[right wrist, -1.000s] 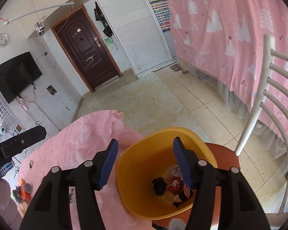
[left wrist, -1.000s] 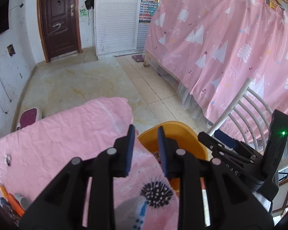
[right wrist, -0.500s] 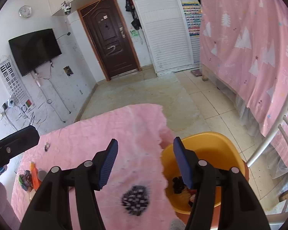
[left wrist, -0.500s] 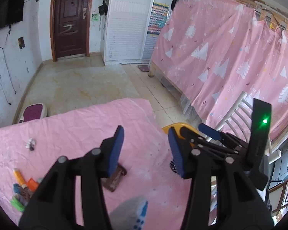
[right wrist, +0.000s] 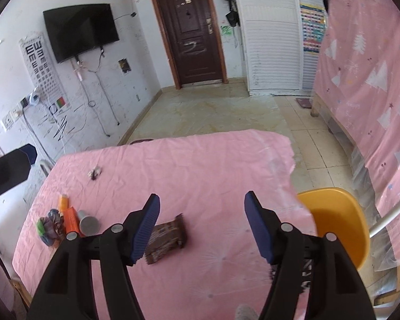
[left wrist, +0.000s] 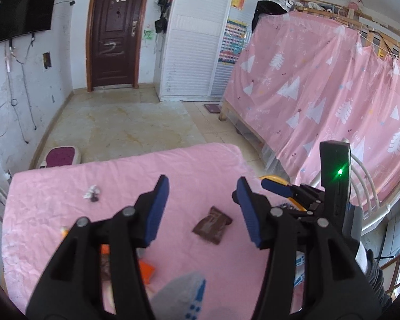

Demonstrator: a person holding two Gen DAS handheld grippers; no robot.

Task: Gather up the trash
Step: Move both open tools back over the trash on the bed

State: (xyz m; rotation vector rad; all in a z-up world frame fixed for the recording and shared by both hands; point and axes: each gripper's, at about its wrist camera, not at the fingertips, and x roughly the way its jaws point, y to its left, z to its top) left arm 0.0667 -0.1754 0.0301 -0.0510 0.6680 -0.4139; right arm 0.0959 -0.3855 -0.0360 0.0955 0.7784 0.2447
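The left gripper (left wrist: 202,208) hangs over a table with a pink cloth (left wrist: 146,176). Its jaws have just been opening, and now they stand apart with nothing in them. A brown wrapper (left wrist: 212,225) lies flat on the cloth just ahead of the blue pads (left wrist: 157,210), in the gap between them but lower down, and no pad touches it. Far ahead and to the left of this gripper sits a small crumpled scrap (left wrist: 92,193). Close under its left finger some orange things (left wrist: 146,269) peek out. The right gripper (right wrist: 201,225) is over the same table. Its jaws have just opened a little more, and they hold nothing. The wrapper (right wrist: 166,236) lies by its left pad (right wrist: 145,229), partly hidden behind it, and I cannot tell if they touch. To the right of this gripper, past the table edge, stands a yellow bin (right wrist: 333,221). In this view I cannot see what is inside it. To the gripper's left is a little heap of tubes (right wrist: 66,220) and a grey cap (right wrist: 89,224). The scrap (right wrist: 94,172) lies far ahead and to the left. Beyond the table are a bare floor (right wrist: 213,112), a dark door (right wrist: 192,42) and a pink curtain (right wrist: 373,66).
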